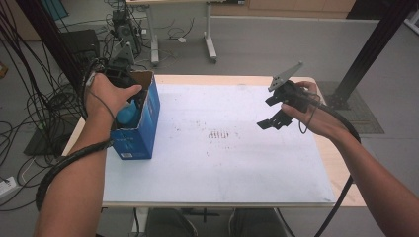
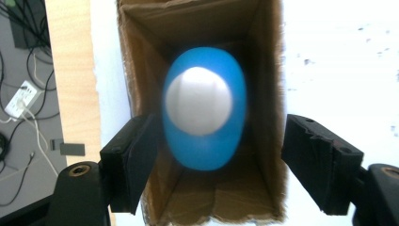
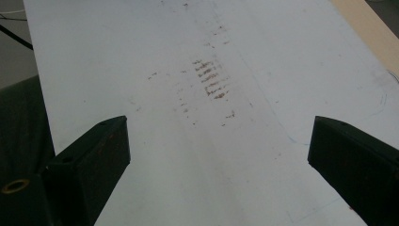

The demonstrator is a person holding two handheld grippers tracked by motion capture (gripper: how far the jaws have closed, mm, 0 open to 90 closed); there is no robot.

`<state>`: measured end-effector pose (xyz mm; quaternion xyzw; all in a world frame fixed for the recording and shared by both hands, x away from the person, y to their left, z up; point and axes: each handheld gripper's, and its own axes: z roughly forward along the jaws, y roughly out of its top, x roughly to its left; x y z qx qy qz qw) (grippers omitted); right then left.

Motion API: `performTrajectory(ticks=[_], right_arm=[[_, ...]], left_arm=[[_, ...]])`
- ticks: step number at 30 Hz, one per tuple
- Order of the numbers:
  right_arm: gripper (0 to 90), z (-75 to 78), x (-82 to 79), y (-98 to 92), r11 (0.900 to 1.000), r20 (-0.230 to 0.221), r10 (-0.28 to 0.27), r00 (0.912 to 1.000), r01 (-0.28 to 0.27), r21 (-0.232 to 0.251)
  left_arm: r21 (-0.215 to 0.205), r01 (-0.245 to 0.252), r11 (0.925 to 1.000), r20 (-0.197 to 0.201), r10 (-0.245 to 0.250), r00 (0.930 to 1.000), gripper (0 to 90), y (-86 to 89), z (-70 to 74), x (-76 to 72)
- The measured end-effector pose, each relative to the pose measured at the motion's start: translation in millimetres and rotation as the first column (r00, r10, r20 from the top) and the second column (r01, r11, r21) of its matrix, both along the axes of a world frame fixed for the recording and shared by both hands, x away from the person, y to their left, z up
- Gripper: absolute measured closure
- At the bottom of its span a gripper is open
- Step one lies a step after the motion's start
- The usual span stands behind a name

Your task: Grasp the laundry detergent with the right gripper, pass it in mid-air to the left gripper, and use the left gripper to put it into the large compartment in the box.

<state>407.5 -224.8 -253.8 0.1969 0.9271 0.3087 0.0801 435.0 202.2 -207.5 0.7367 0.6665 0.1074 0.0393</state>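
Cardboard is what matters most at the left of the high view: a tall blue cardboard box with an open top and raw brown inner walls (image 1: 143,123) stands upright near the left edge of the white sheet covering the table (image 1: 222,158). It stands with its mouth upward, which I judge lets a thing be lowered in from above and stay put on its own.

Inside it sits a blue rounded plastic bottle with a white cap (image 2: 203,113), upright, cap toward the camera. In the high view its blue body (image 1: 127,114) shows at the box's mouth, just below the person's left hand.

The left tongs (image 2: 230,165) point straight down over the open box. Their jaws stand apart: the left-hand jaw in the left gripper view lies close beside the bottle's flank, though blur hides whether it touches, and the right-hand jaw is clear of the bottle, out over the box's wall. So the bottle lies between the jaws and beyond them, deeper in the box, not pressed by either pad. This looks like a let-go with the bottle resting in the box.

The right tongs (image 1: 271,121) hang at the right of the high view, over bare white sheet with brown smudges (image 3: 211,82), jaws wide apart and holding nothing, well apart from the box; I judge they are kept clear.
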Motion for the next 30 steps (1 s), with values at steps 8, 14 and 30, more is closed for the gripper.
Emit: performTrajectory(ticks=[8, 14, 30], right_arm=[[6.1, 3.1, 8.5, -0.5, 0.999, -0.019, -0.021, 0.9996, 0.021, -0.027], [6.1, 9.3, 15.6, -1.6, 0.998, -0.023, -0.038, 0.9990, 0.037, -0.060], [6.3, 25.0, 27.2, -2.1, 0.990, -0.022, -0.075, 0.9969, 0.072, -0.124]], left_arm=[[-0.036, 0.065, 0.9972, 0.021, -0.065, 0.9977, 24.0, -28.1, 11.0, -7.7], [-0.061, 0.137, 0.9887, 0.028, -0.135, 0.9904, 19.7, -61.1, 18.4, -12.1], [-0.141, 0.260, 0.9552, 0.069, -0.253, 0.9651, 12.9, -116.1, 18.2, -21.5]])
